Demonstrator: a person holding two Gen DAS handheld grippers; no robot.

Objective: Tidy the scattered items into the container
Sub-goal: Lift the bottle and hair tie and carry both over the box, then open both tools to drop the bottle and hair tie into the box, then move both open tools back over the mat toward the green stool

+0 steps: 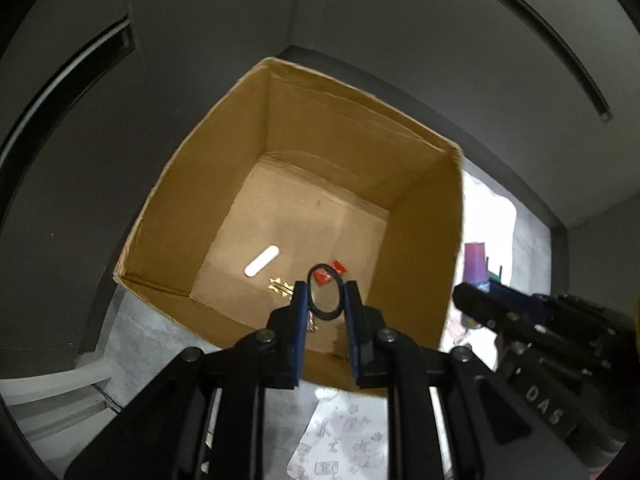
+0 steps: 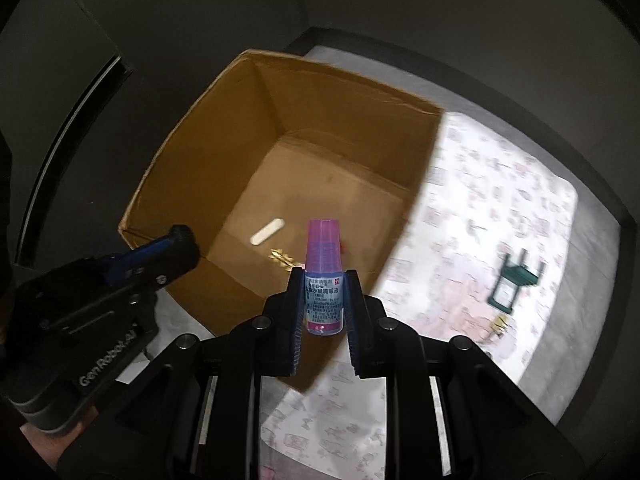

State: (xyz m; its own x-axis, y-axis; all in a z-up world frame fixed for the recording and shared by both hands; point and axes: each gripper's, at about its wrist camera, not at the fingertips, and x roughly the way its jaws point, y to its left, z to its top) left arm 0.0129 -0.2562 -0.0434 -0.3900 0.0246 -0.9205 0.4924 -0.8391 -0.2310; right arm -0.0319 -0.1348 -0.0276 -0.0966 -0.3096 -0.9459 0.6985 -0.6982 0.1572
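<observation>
An open cardboard box [image 1: 424, 240] stands on a patterned cloth. Above its near side my left gripper [image 1: 326, 294] is shut on a thin black ring [image 1: 325, 314] squeezed into an oval. My right gripper [image 2: 323, 284] is shut on a small eye-drop bottle [image 2: 323, 280] with a pink cap, held upright over the box [image 2: 192, 160]. On the box floor lie a white stick [image 1: 261, 261], a gold star-shaped piece [image 1: 280, 287] and a red wrapper [image 1: 325, 277]. The right gripper [image 1: 480, 300] shows beside the box in the left wrist view, and the left gripper [image 2: 176, 248] in the right wrist view.
A green miniature stool [image 2: 516, 280] lies on the patterned cloth [image 2: 480, 200] to the right of the box, with a small yellowish item [image 2: 498, 324] near it. Dark walls and a dark frame surround the cloth. A hand [image 2: 44, 446] holds the left gripper.
</observation>
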